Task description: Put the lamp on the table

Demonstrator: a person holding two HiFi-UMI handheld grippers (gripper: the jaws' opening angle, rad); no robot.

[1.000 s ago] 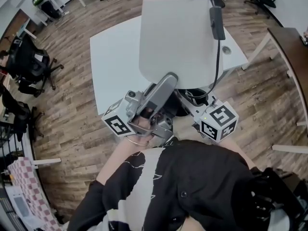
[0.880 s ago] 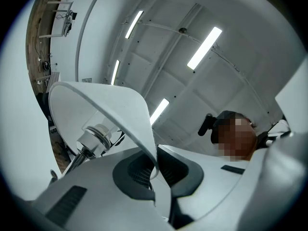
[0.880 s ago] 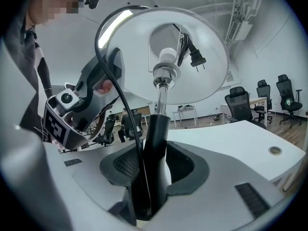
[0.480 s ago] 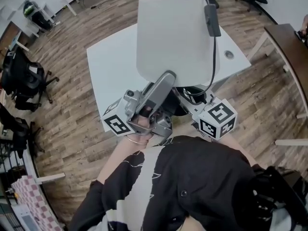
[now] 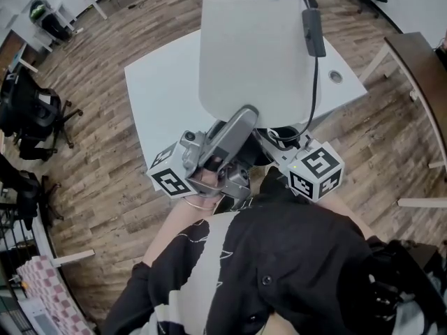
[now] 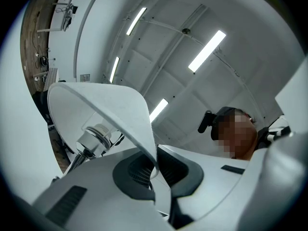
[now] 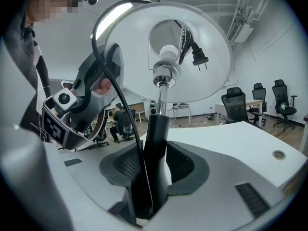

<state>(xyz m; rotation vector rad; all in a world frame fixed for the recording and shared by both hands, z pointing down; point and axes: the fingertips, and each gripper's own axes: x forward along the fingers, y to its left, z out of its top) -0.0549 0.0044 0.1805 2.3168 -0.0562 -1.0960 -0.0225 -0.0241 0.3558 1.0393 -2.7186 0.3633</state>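
The left gripper [image 6: 154, 170] pinches the rim of the white fabric shade [image 6: 118, 112] and the right gripper [image 7: 149, 177] clamps the black stem [image 7: 156, 134], holding the lamp [image 5: 255, 47] over the white table [image 5: 157, 93], so it is best lowered upright, base first, minding the loose black cord [image 5: 312, 82].

The left gripper [image 6: 155, 170] points upward, its fingers pinched tight on the thin edge of the lampshade [image 6: 103, 107]. The right gripper [image 7: 153, 177], just beside it, has its fingers clamped on the black stem [image 7: 158, 134]. Both sit close to the chest, and the bare left forearm [image 5: 178, 229] bends inward behind its fingers.
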